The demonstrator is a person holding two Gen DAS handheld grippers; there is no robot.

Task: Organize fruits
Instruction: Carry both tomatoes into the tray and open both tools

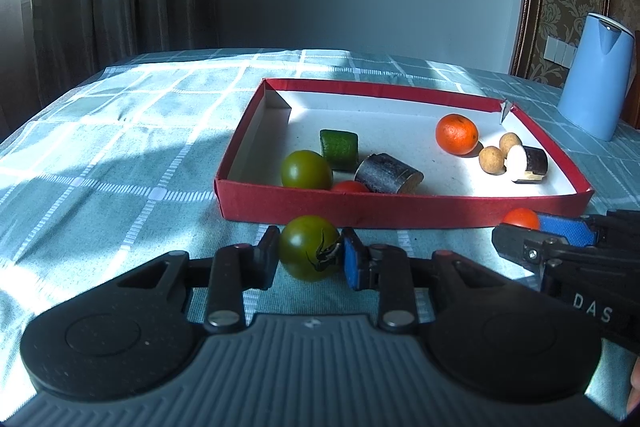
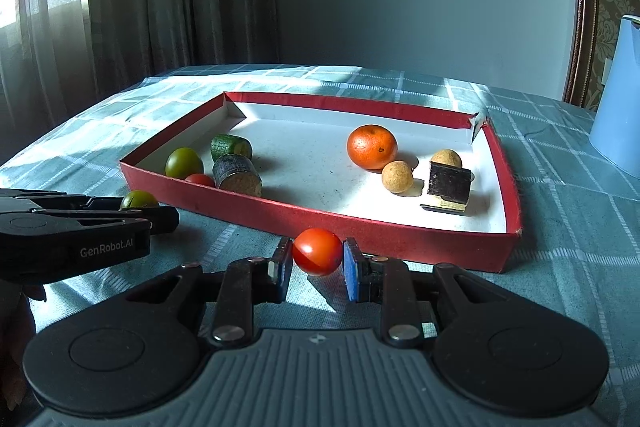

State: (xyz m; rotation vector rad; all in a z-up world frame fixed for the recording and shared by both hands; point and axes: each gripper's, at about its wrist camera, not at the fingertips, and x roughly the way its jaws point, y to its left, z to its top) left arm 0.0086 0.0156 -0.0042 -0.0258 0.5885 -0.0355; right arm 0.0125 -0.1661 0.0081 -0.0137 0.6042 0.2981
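My left gripper [image 1: 309, 254] is shut on a green tomato [image 1: 308, 251] just in front of the red tray [image 1: 360, 213]; the tomato also shows in the right wrist view [image 2: 139, 199]. My right gripper [image 2: 317, 259] is shut on a red tomato [image 2: 318, 251], close to the tray's near wall [image 2: 320, 223]; it shows at the right of the left wrist view [image 1: 521, 218]. In the tray lie a green tomato [image 2: 184, 163], a red tomato [image 2: 199, 180], a green cucumber piece [image 2: 231, 146], two dark sugarcane pieces [image 2: 237, 174] [image 2: 448, 187], an orange [image 2: 372, 146] and two tan longans [image 2: 397, 177].
A blue kettle [image 1: 594, 75] stands on the checked teal tablecloth [image 1: 120, 147] to the right of the tray. Curtains hang behind the table at the left. The two grippers are side by side in front of the tray.
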